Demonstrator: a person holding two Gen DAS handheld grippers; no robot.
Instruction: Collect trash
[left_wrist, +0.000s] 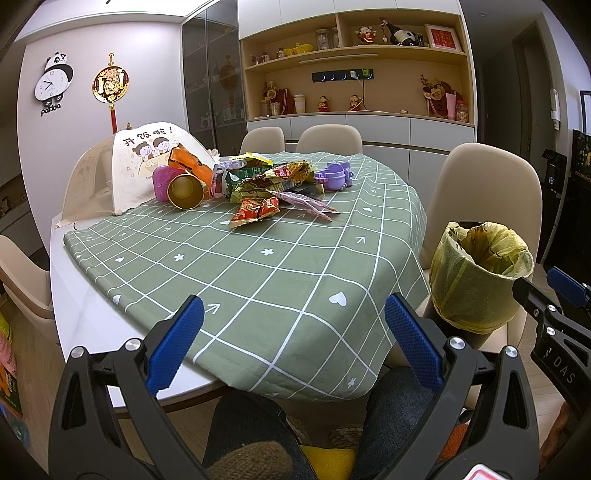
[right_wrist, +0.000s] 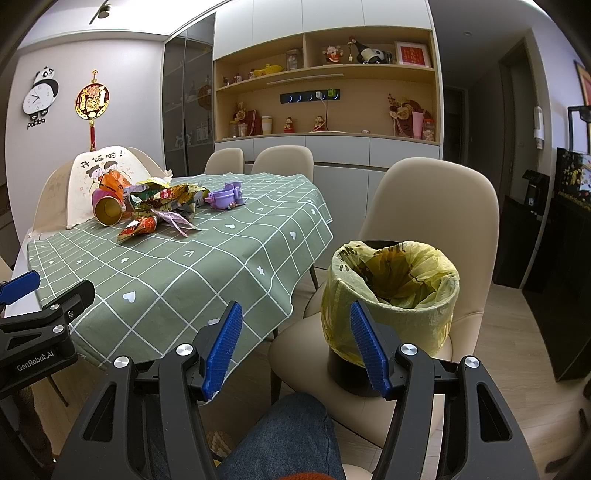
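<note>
A pile of snack wrappers lies at the far side of the green checked tablecloth, with a gold cup on its side and a red wrapper in front. The pile also shows in the right wrist view. A black bin lined with a yellow bag stands on a beige chair seat to the right; it also shows in the left wrist view. My left gripper is open and empty over the table's near edge. My right gripper is open and empty, just left of the bin.
A folding mesh food cover stands at the table's far left. A purple toy sits behind the wrappers. Beige chairs ring the table. The person's knees in jeans are below the grippers. Shelves line the back wall.
</note>
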